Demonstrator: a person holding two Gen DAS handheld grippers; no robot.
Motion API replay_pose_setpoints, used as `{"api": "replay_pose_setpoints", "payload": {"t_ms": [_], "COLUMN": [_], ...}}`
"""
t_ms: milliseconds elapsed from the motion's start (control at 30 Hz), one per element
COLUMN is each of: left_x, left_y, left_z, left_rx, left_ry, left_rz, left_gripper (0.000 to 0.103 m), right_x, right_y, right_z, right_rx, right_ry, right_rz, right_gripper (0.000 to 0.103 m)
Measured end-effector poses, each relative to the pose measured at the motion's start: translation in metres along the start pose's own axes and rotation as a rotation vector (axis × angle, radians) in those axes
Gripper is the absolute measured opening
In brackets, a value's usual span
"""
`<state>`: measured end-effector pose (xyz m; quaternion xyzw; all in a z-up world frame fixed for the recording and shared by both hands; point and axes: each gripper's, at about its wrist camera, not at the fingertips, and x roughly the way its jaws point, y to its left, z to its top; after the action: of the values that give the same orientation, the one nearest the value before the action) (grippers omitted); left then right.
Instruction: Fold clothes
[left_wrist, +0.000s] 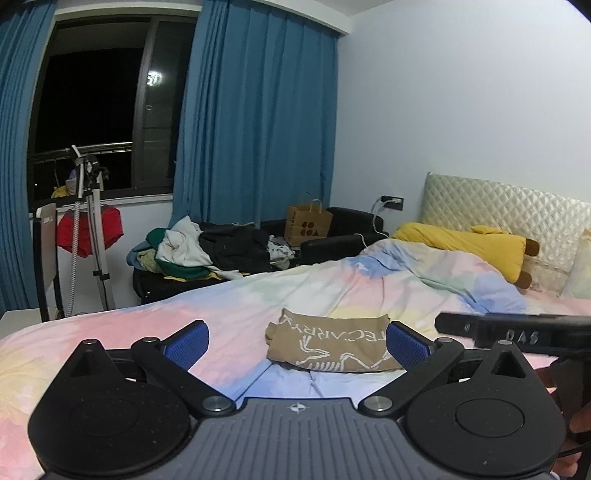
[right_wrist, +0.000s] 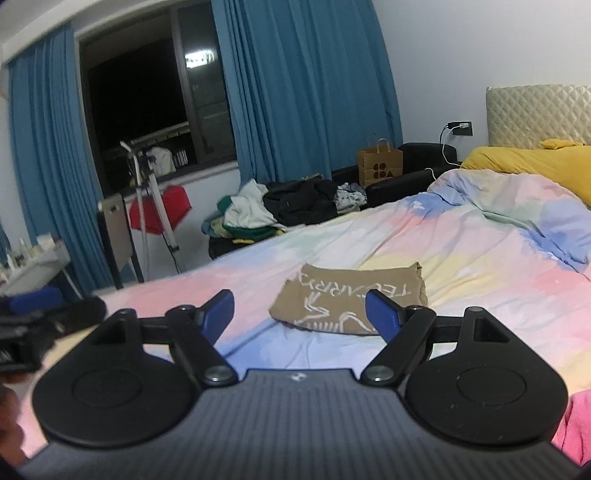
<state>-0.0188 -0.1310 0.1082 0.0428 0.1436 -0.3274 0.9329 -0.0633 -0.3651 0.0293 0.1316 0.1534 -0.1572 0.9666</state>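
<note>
A tan garment (left_wrist: 332, 347) with white lettering and a skeleton print lies folded into a flat rectangle on the pastel duvet (left_wrist: 258, 295); the right wrist view shows the tan garment (right_wrist: 332, 295) too. My left gripper (left_wrist: 295, 343) hovers just short of it, wide open, blue pads (left_wrist: 188, 341) empty. My right gripper (right_wrist: 299, 314) is likewise wide open and empty, held back from the garment's near edge. The right gripper's black body (left_wrist: 517, 332) juts in at the left view's right edge.
A heap of unfolded clothes (left_wrist: 207, 251) lies on a black sofa beyond the bed. A paper bag (left_wrist: 308, 225), a tripod (left_wrist: 92, 221) with a red garment, a yellow plush (left_wrist: 469, 247) and the headboard (left_wrist: 509, 210) surround the bed. Pink cloth (right_wrist: 576, 424) lies at bottom right.
</note>
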Motion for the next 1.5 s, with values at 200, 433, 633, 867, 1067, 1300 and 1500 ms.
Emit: {"api": "replay_pose_setpoints", "payload": {"t_ms": [200, 433, 633, 867, 1067, 1300, 1500], "left_x": [0.017, 0.042, 0.056, 0.064, 0.062, 0.059, 0.056], "left_y": [0.007, 0.02, 0.026, 0.03, 0.028, 0.024, 0.024], "left_z": [-0.025, -0.05, -0.061, -0.068, -0.071, -0.071, -0.07], "left_rx": [-0.014, -0.034, -0.041, -0.055, -0.048, -0.045, -0.052], "left_ry": [0.04, 0.093, 0.112, 0.124, 0.112, 0.094, 0.091], "left_rz": [0.026, 0.041, 0.051, 0.061, 0.067, 0.056, 0.061], "left_gripper": [0.103, 0.103, 0.103, 0.103, 0.103, 0.103, 0.103], "right_x": [0.021, 0.038, 0.045, 0.044, 0.043, 0.045, 0.048], "right_y": [0.008, 0.013, 0.018, 0.025, 0.017, 0.016, 0.019], "right_z": [-0.024, -0.048, -0.057, -0.067, -0.068, -0.068, -0.069], "right_rx": [-0.041, -0.088, -0.114, -0.151, -0.106, -0.102, -0.118], "right_ry": [0.023, 0.036, 0.041, 0.014, 0.002, 0.013, 0.019], "right_rz": [-0.046, -0.08, -0.085, -0.092, -0.087, -0.092, -0.102], "right_gripper": [0.08, 0.08, 0.08, 0.08, 0.08, 0.08, 0.08]}}
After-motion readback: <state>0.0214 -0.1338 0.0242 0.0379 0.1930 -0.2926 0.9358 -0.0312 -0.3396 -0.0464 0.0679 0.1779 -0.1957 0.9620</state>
